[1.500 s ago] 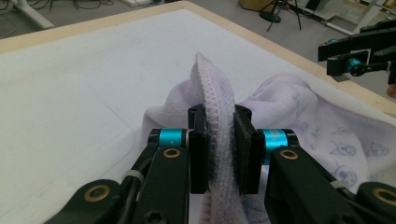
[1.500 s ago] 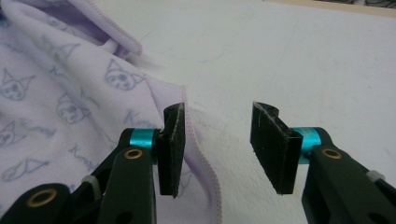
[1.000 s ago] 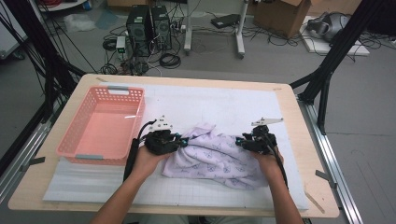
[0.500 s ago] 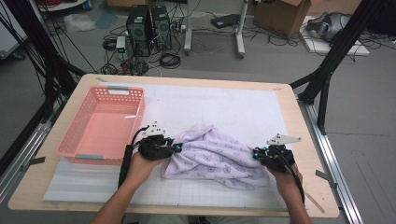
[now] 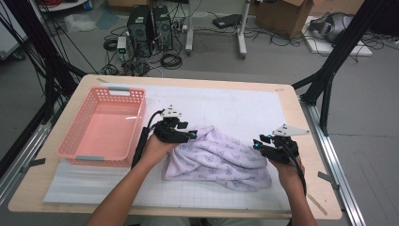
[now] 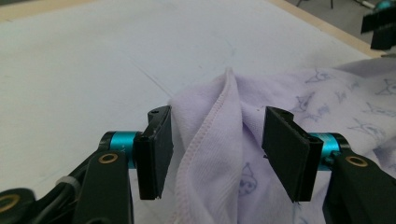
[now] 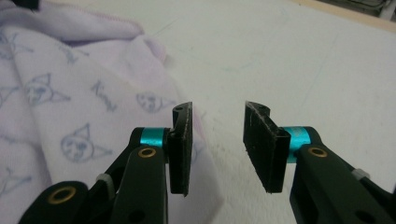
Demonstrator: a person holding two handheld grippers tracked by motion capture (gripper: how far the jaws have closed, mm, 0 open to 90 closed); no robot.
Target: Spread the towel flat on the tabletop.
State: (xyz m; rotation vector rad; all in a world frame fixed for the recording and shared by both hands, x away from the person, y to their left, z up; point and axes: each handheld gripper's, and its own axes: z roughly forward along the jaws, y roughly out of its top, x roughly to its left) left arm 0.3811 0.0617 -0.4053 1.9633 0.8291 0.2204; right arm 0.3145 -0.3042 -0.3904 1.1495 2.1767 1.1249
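White mat on wooden table [image 5: 301, 113], lilac printed towel [image 5: 216, 157] crumpled mid-mat, left gripper [image 5: 190, 135] jaws just opened around its hemmed fold (pads clear), right gripper [image 5: 256, 142] reopened, gripping nothing, at towel's edge, pink basket [image 5: 101, 127] left.

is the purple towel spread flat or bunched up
Bunched up: the towel lies in rumpled folds on the table, a hemmed ridge standing up.

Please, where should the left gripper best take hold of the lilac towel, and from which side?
Probably the stitched hem fold of the lilac towel, which stands up between the open jaws of the left gripper. Approach from the towel's left end, the basket side, closing across the ridge.
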